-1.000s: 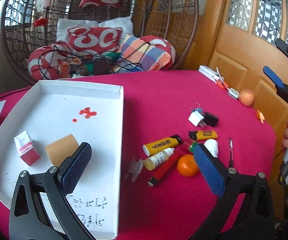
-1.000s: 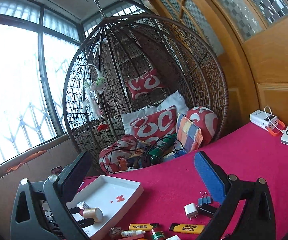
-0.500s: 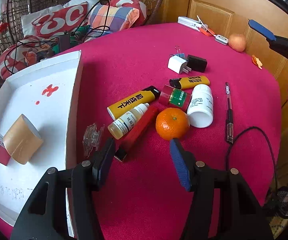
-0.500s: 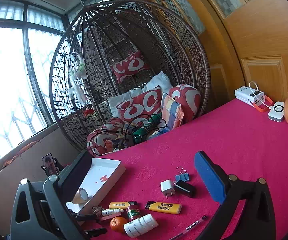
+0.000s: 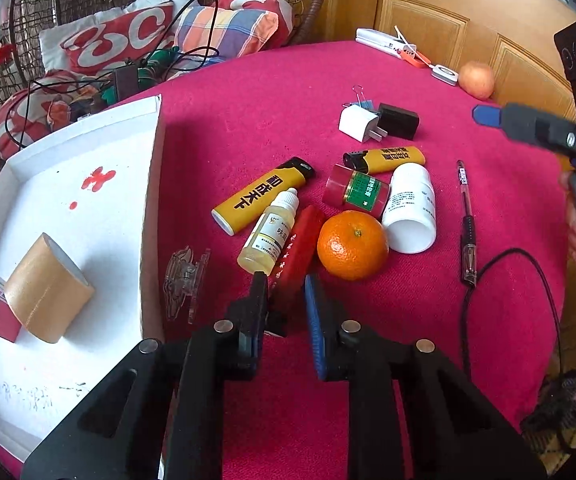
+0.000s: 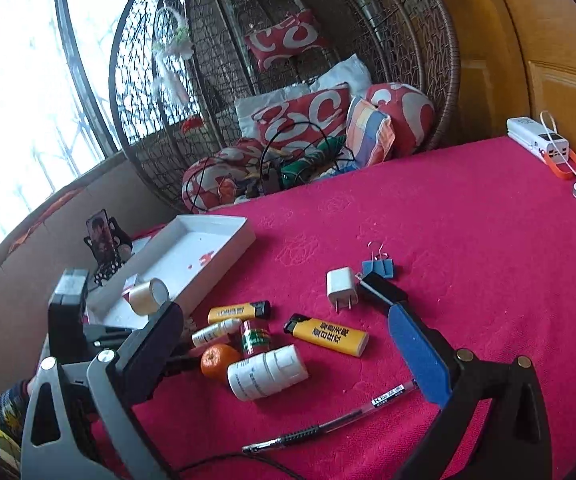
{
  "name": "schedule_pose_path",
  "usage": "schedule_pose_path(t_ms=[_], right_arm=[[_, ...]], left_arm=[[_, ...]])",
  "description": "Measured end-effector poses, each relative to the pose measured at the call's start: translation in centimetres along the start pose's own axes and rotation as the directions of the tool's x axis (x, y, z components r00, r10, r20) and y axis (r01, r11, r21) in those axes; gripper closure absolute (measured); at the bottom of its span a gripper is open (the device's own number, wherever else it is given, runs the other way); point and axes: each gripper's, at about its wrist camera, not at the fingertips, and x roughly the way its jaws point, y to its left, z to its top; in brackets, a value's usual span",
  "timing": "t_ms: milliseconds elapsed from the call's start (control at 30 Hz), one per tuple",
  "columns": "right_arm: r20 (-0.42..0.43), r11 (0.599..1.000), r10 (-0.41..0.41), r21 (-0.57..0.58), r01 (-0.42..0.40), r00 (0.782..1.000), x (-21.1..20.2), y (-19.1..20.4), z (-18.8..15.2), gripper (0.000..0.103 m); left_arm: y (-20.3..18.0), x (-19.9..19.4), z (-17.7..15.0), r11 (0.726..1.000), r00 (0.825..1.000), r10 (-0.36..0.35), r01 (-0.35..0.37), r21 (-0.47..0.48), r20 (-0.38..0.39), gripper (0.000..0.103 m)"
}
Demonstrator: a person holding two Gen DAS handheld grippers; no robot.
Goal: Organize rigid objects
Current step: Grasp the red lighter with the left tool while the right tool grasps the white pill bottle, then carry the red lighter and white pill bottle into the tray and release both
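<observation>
Left gripper [image 5: 284,300]: jaws closing, narrow gap, near end of the red stick [image 5: 296,246] between the pads. Left pad appears to touch it; right pad's contact I cannot tell. Stick runs straight ahead from the jaws, away along the cloth [image 5: 248,100].

Just beyond the right jaw: orange [image 5: 352,245]. Beyond the left jaw: dropper bottle [image 5: 268,232], touching the stick's side, then a yellow lighter [image 5: 262,196]. Clear clip [image 5: 186,280] left of the left jaw, beside the tray [image 5: 150,208].

Right gripper [image 6: 288,352]: jaws wide apart, nothing clamped. Between them, ahead: white bottle [image 6: 268,372], second lighter [image 6: 327,334], green-label jar [image 6: 254,338]. Pen [image 6: 327,426] lies under the gap, nearer the right jaw.
</observation>
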Motion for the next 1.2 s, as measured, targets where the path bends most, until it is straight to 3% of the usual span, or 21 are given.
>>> schedule_pose_path(t_ms=[100, 233, 467, 567, 633, 767, 933, 1100, 1200], right_arm=[[-0.092, 0.995, 0.005, -0.101, -0.015, 0.996, 1.9, 1.5, -1.2, 0.004], [-0.131, 0.986, -0.01, -0.163, -0.012, 0.991, 3.5, 2.5, -1.5, 0.004], [-0.215, 0.973, -0.038, -0.231, -0.013, 0.976, 6.0, 3.2, -1.8, 0.006], [-0.263, 0.966, -0.054, -0.258, -0.016, 0.963, 7.2, 3.4, -2.3, 0.031], [-0.245, 0.96, -0.085, -0.278, 0.014, 0.966, 7.2, 3.4, -2.3, 0.043], [-0.198, 0.976, -0.067, -0.217, 0.023, 0.978, 5.4, 2.7, -1.6, 0.043], [-0.048, 0.989, -0.025, -0.144, 0.018, 0.999, 1.0, 2.4, 0.3, 0.043], [0.09, 0.992, 0.026, -0.125, -0.015, 0.996, -2.4, 3.8, 2.1, 0.043], [0.124, 0.991, 0.055, -0.126, -0.04, 0.991, -3.1, 4.9, 2.8, 0.043]], left_arm=[[-0.5, -0.2, -0.1, 1.0, 1.0, -0.025, 0.025, 0.008, -0.006, 0.085], [-0.9, 0.8, -0.2, 0.998, 0.998, 0.047, -0.046, 0.037, -0.038, 0.084], [-1.1, 1.4, 0.0, 0.999, 0.999, 0.039, -0.038, 0.039, -0.025, 0.083], [-0.7, 1.3, -0.2, 1.0, 1.0, 0.019, -0.019, 0.008, -0.015, 0.085], [-0.4, 1.0, -0.3, 1.0, 1.0, 0.003, -0.003, -0.011, -0.009, 0.091], [-0.4, -0.4, -0.4, 0.999, 1.0, 0.002, -0.001, -0.033, 0.028, 0.091], [-0.4, -3.5, 0.4, 0.998, 0.993, 0.009, -0.002, -0.056, 0.12, 0.091], [-0.4, -6.2, 0.7, 0.997, 0.979, 0.007, 0.009, -0.079, 0.202, 0.091], [-0.2, -6.9, 0.7, 0.996, 0.974, 0.012, 0.007, -0.084, 0.226, 0.091]])
